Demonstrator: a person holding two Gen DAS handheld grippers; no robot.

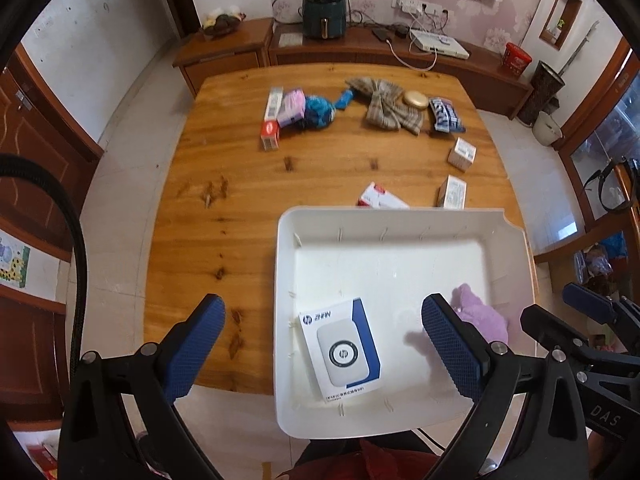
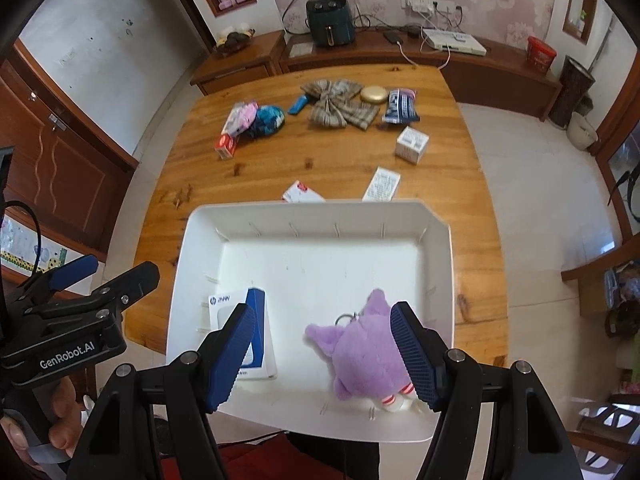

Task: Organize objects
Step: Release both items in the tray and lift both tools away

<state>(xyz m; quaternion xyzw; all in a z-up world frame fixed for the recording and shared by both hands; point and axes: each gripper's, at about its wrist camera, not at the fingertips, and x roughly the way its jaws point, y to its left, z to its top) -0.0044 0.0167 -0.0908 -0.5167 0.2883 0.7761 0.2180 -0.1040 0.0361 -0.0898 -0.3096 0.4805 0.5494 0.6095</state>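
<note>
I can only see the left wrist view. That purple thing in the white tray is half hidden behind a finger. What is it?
Observer: A purple plush toy with a metal keyring, lying in the white tray.
Operator: Is the other gripper holding it?
Observer: No. The right gripper hangs open over it, fingers not pinching.
Operator: Anything else on it?
Observer: Red-and-white striped feet, towards the tray's near edge.
</note>
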